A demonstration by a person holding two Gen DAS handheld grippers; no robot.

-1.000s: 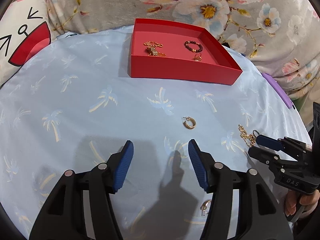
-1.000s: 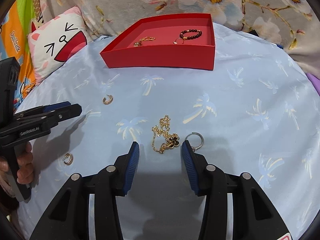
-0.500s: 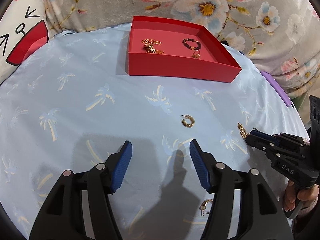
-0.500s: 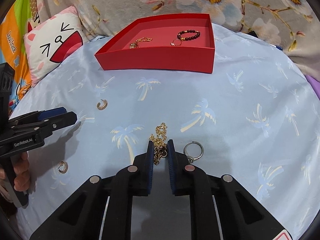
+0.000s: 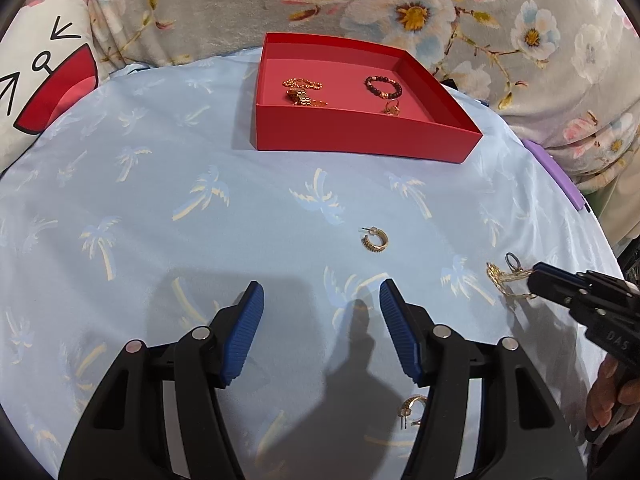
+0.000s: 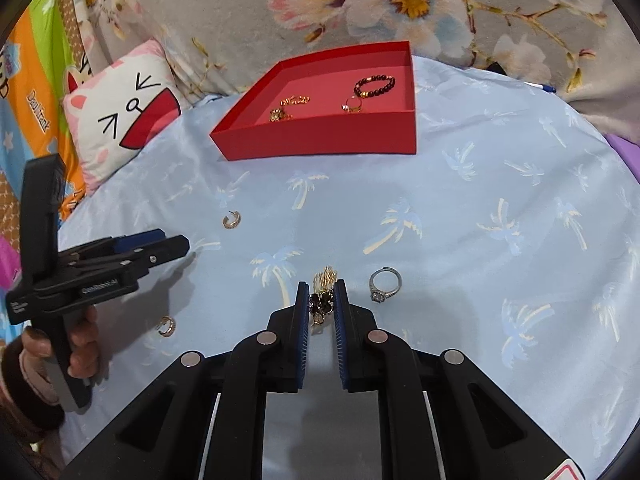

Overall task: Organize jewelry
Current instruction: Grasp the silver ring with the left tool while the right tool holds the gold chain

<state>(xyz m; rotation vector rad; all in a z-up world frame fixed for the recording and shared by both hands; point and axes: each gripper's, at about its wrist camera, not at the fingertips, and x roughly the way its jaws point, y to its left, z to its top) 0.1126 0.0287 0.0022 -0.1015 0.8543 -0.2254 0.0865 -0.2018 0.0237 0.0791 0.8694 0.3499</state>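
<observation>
My right gripper [image 6: 321,294] is shut on a gold chain necklace [image 6: 325,280] with a dark flower pendant, just above the blue cloth; it shows in the left wrist view [image 5: 506,280] too. A silver ring [image 6: 384,283] lies just right of it. My left gripper [image 5: 322,308] is open and empty over the cloth, seen from the right wrist [image 6: 168,242]. A gold hoop earring [image 5: 375,240] lies ahead of it, another [image 5: 412,406] beneath its right finger. The red tray [image 5: 360,132] at the back holds a gold bracelet [image 5: 302,90], a beaded bracelet [image 5: 382,85] and a ring [image 5: 392,109].
A cat-face pillow [image 6: 124,116] lies at the back left. Floral fabric [image 5: 400,8] rises behind the tray. A purple object [image 5: 554,176] sits at the cloth's right edge.
My right gripper has closed on the necklace and lifted it a little. My left gripper has stayed open and drifted slightly.
</observation>
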